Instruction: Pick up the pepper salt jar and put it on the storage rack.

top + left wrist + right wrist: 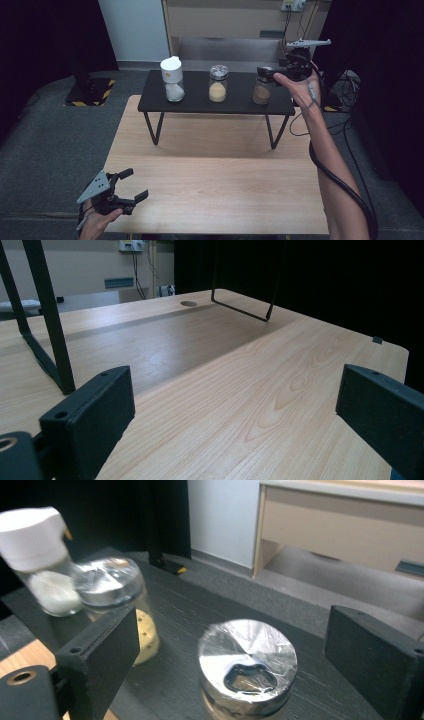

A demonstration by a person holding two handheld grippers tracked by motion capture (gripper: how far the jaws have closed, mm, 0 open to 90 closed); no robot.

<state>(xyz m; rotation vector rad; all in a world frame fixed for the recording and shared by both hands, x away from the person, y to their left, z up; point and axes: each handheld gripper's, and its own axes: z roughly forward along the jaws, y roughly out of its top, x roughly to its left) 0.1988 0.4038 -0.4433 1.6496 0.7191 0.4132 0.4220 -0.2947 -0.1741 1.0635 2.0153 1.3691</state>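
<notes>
High view: the right tool [268,71] hangs at the brown jar [262,89] on the black shelf [200,106], right of the yellow jar [218,84] and white jar [172,79]. Right gripper view shows its jaws spread wide, the brown jar's silver lid [247,661] between them and untouched. I judge this the moment around a grip on that jar; next, either close squarely on the lid or draw back clear. Left tool [125,192] rests gaping above the counter [215,185], holding nothing.
</notes>
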